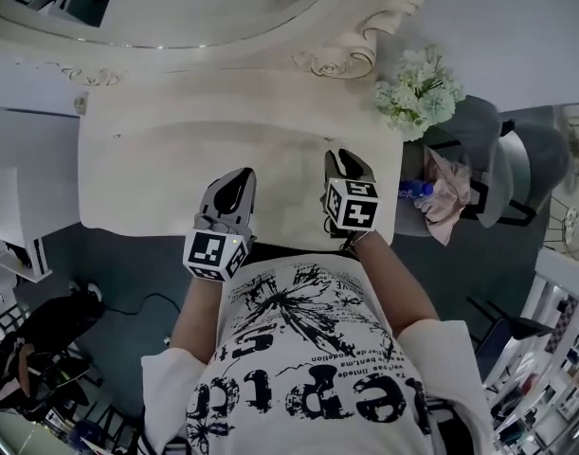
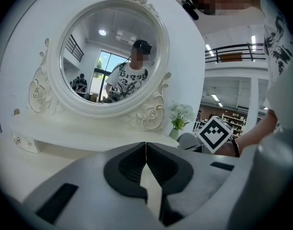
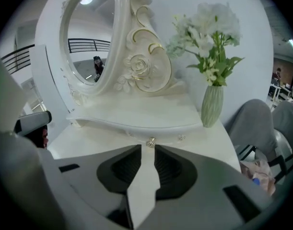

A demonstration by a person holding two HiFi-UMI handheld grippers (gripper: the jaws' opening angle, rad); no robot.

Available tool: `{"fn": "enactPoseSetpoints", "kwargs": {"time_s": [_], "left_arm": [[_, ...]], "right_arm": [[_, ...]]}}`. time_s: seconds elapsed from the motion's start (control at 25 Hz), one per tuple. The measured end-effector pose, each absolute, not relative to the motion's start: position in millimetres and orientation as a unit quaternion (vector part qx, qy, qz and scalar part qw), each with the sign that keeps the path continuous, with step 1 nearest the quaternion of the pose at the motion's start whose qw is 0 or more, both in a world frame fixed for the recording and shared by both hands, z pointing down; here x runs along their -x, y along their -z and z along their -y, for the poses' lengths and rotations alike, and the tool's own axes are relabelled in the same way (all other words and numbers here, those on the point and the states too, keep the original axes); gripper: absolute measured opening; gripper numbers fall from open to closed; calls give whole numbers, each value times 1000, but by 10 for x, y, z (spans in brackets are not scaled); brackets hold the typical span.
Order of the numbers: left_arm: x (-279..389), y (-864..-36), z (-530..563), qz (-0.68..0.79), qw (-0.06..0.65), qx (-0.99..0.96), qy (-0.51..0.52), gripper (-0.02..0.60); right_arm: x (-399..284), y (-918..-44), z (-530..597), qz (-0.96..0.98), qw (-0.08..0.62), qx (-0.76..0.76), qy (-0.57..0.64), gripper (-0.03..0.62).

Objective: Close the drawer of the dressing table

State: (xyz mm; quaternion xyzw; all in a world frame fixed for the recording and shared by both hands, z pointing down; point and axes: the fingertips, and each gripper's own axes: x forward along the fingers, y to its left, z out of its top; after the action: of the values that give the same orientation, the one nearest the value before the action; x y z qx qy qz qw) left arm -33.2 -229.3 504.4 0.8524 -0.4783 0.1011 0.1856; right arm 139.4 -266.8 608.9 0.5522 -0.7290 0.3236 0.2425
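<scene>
The white dressing table point(image 1: 175, 159) carries a shallow shelf under its oval mirror point(image 2: 112, 56). The small drawer front below that shelf shows a crystal knob point(image 3: 150, 142), with a second knob point(image 3: 181, 138) to its right. My right gripper point(image 3: 147, 150) points down at the first knob. Its jaws stand a little apart with nothing between the pads, and the knob lies just beyond the tips. In the head view the right gripper point(image 1: 344, 162) hovers over the table's right half. My left gripper point(image 1: 234, 188) is held near the front edge, and in its own view it point(image 2: 146, 147) is shut and empty.
A ribbed green vase of white flowers point(image 3: 212, 104) stands on the table's right end point(image 1: 417, 93). Grey chairs with a pink cloth point(image 1: 450, 197) crowd the right side. A white cabinet point(image 1: 24, 188) stands to the left. The person's body is close against the table's front edge.
</scene>
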Motion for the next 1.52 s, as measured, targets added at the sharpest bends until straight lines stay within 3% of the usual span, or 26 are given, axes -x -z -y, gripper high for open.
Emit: {"fn": "enactPoseSetpoints", "kwargs": {"time_s": [0.08,0.24,0.52,0.92,1.52], "left_arm": [[308,-4977,2316,477,179,-855,-97,20],[277,-4815,2347,476,166,-859,-87,20],[227,-4521,2370,474,138,-865,-86,20],[172,-4040,2479,469,100,-873,-88,20],[-15,-3702,2312,435,58,-895,-76,20]], "right_arm": [[-1426,-5936,2640,734,232,-559,-308,55],[-1482,-5621,2628,743,210,-569,-283,30],[-1588,-5017,2639,761,153,-580,-248,17],[-1509,-4070,2519,814,86,-568,-85,15],[-1439,-3817,2376,836,55,-542,-60,15]]}}
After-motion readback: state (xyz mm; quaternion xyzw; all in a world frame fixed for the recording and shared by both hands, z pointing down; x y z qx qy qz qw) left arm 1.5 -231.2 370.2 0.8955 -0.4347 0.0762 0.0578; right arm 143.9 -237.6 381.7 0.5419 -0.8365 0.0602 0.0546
